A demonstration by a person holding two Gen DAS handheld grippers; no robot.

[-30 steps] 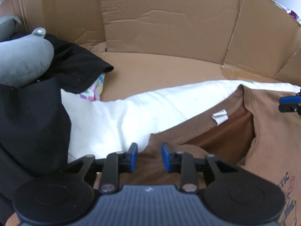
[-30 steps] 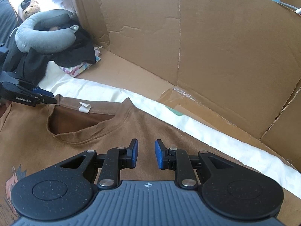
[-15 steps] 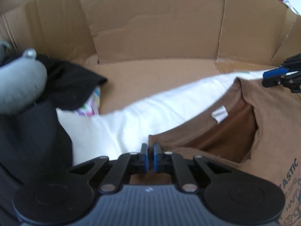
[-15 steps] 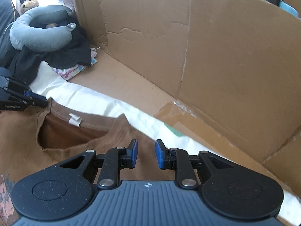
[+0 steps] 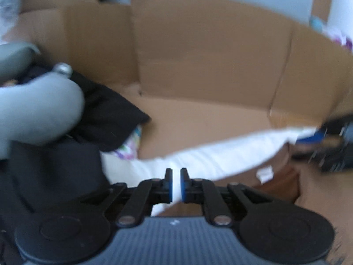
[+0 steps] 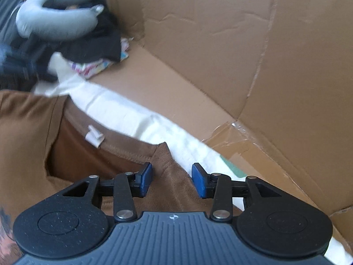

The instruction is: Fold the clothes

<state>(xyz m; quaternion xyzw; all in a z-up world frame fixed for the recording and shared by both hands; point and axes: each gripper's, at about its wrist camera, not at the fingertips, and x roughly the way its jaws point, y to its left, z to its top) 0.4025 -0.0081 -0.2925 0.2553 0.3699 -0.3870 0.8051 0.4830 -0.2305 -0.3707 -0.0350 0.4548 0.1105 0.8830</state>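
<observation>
The brown T-shirt (image 6: 28, 130) is spread on a white sheet (image 6: 132, 114) inside cardboard walls (image 6: 242, 44). The right gripper (image 6: 172, 180) is held with jaws wide apart over the collar's shoulder edge. The left gripper (image 5: 175, 183) is nearly closed, a narrow gap remaining; whether cloth is pinched cannot be told. A grey neck pillow (image 6: 55, 22) lies on black clothes (image 6: 94, 46) in the corner.

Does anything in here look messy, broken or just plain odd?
Yes. The cardboard wall is creased, and torn near its base. In the far corner a grey neck pillow sits on a heap of unfolded black clothes. The brown shirt lies open, unfolded.
</observation>
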